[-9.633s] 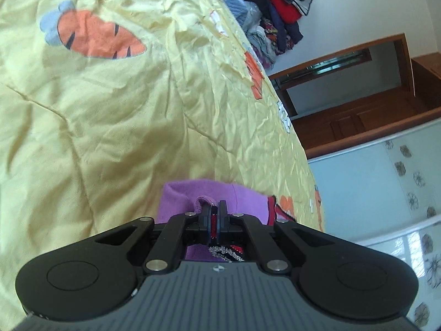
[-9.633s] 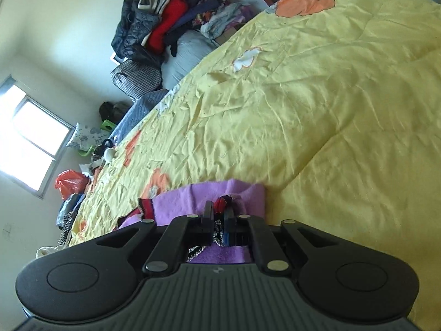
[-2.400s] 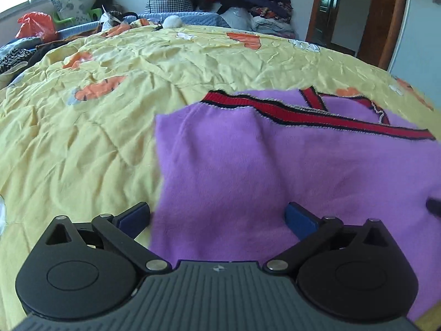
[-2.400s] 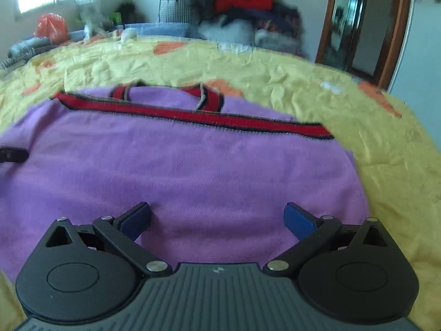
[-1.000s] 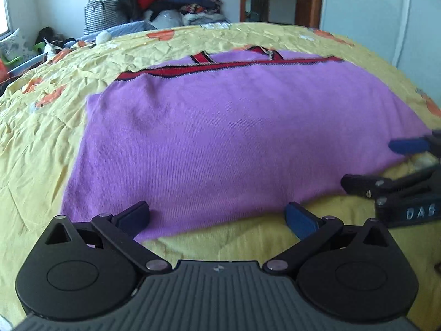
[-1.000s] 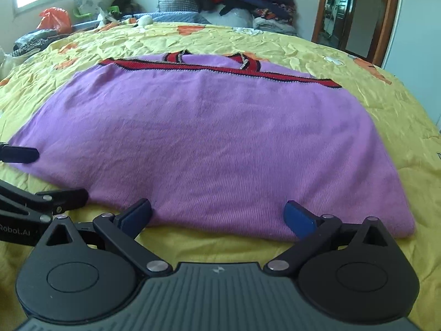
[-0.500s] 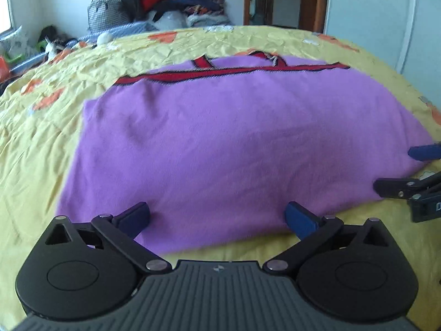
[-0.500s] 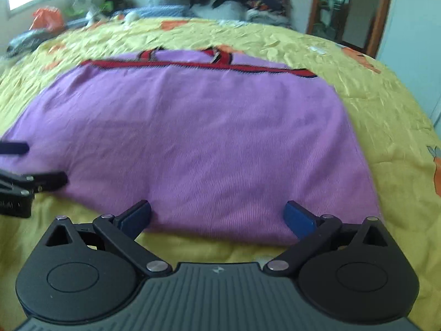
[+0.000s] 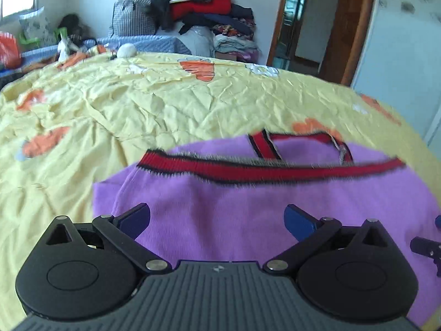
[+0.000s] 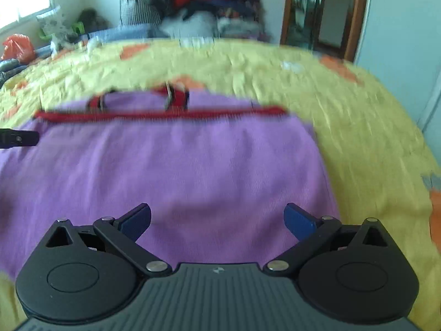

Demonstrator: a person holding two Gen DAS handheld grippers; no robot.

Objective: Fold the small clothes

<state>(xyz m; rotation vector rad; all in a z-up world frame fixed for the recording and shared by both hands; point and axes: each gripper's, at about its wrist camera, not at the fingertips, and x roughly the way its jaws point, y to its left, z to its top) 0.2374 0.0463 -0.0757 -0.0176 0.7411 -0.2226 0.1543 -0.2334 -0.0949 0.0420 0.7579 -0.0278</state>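
- The left gripper hovers low over the near-left part of a purple knit sweater, its blue-padded fingers spread wide with nothing between them.
- The right gripper is equally wide and empty, poised over the near-right part of the sweater, level with its partner; each one's tip shows at the edge of the other's view.
- The sweater lies spread flat on a yellow carrot-print bedspread, red-and-black trim at its far edge.
- It looks soft, light and limp, likely to sag and stretch when lifted; pinching the near hem at both corners seems the safest hold.
- A pile of clothes sits against the far wall, beside a wooden door frame.
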